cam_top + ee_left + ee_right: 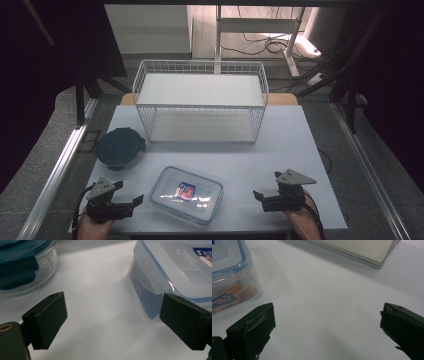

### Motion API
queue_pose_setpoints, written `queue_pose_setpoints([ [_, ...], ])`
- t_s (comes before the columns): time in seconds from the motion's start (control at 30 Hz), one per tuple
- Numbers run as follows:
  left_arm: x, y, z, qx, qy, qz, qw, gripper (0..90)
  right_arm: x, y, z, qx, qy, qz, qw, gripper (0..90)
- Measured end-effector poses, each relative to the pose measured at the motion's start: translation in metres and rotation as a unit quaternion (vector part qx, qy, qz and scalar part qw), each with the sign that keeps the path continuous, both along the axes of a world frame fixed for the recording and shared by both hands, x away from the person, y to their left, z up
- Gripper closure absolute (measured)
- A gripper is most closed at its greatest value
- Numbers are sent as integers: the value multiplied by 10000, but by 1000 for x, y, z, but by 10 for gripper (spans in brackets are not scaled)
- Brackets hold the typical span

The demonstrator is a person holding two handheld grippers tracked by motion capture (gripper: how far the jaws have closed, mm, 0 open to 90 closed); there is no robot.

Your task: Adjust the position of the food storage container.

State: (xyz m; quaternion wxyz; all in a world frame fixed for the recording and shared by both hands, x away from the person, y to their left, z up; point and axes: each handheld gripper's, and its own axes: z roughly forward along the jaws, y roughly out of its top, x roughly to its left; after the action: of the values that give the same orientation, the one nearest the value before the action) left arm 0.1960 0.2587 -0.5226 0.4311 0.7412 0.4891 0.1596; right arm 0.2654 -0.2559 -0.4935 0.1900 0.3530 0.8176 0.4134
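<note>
A clear rectangular lock-lid container (186,193) with a blue seal and a red-and-blue label lies at the front middle of the white table (280,145). My left gripper (129,192) rests open just left of it, with nothing between its jaws. In the left gripper view the left gripper (112,307) has the container's corner and side clip (172,270) close beyond its right jaw. My right gripper (267,185) stands open to the container's right, apart from it. In the right gripper view the right gripper (327,315) faces bare table, with the container (229,275) at far left.
A round container with a dark teal lid (120,147) sits at the left, also the round container (22,267) near my left jaw. A white wire basket shelf (200,102) stands at the back middle; its base board (362,250) shows ahead of the right gripper.
</note>
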Motion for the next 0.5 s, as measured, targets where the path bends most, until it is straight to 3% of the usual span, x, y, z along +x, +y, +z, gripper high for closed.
queue_pose_setpoints([
  [0.5, 0, 3, 1, -111, -93, -91, 9999, 84, -2, 10, 0, 33, 53, -60, 10000, 0],
])
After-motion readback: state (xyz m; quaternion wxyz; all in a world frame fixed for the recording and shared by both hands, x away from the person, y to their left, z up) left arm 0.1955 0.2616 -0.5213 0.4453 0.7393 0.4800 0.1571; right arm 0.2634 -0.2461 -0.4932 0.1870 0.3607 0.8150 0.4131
